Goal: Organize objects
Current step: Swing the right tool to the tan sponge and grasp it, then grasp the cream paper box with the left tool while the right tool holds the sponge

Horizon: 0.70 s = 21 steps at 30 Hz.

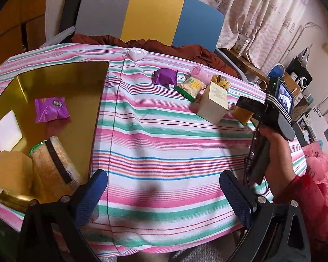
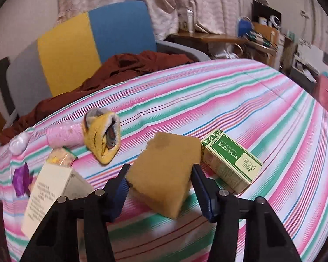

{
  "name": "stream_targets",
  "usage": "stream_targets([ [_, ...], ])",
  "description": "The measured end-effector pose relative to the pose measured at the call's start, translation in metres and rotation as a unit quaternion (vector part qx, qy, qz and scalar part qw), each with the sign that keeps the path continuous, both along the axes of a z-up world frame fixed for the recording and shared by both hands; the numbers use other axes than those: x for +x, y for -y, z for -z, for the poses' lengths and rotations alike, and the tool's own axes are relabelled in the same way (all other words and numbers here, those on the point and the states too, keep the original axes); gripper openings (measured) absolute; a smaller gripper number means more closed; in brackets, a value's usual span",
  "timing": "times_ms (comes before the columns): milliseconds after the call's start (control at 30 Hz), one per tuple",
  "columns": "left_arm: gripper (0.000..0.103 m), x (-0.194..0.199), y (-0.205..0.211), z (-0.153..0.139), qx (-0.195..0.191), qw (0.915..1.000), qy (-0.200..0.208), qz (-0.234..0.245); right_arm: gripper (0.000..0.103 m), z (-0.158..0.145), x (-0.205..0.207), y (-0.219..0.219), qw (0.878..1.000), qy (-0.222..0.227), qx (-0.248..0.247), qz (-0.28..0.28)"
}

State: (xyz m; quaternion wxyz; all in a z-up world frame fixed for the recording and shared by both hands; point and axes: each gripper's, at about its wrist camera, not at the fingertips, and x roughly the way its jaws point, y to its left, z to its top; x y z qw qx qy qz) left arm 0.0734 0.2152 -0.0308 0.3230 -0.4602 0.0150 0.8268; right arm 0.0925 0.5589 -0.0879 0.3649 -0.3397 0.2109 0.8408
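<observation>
So the yellow sponge (image 2: 164, 174) is clamped between the pads of the right claw (image 2: 159, 182), with both blue pads pressed against its sides. It's tilted, one corner pointing away from the claw and the lower corner hanging just above the striped cloth (image 2: 262, 100). Whether it's fully lifted clear can't be told for sure, though it looks to be.

What the next move probably hinges on: the gold tray (image 1: 54, 76) is well off to the left of the right claw, and it's parked right beside the left claw (image 1: 161, 194), which is held wide apart with nothing in it. Another sponge (image 1: 13, 170) and a purple packet (image 1: 51, 110) are already seen in that tray, so that's likely where this sponge is headed.

A white box (image 2: 48, 187) stands just left of the right claw, directly on that path. The green box (image 2: 231, 166) is lying just to the right, out of the way.
</observation>
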Motion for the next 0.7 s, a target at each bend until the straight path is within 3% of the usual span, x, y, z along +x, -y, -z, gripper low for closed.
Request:
stream_targets([
  [333, 0.103, -0.008, -0.052, -0.012, -0.026, 0.998, -0.054, 0.018, 0.05, 0.0, 0.035, 0.026, 0.997, -0.058, 0.002, -0.05],
  [700, 0.103, -0.04, -0.148, -0.005, -0.04, 0.9922, -0.093, 0.072, 0.05, 0.002, 0.052, 0.044, 0.995, -0.078, 0.023, -0.05],
])
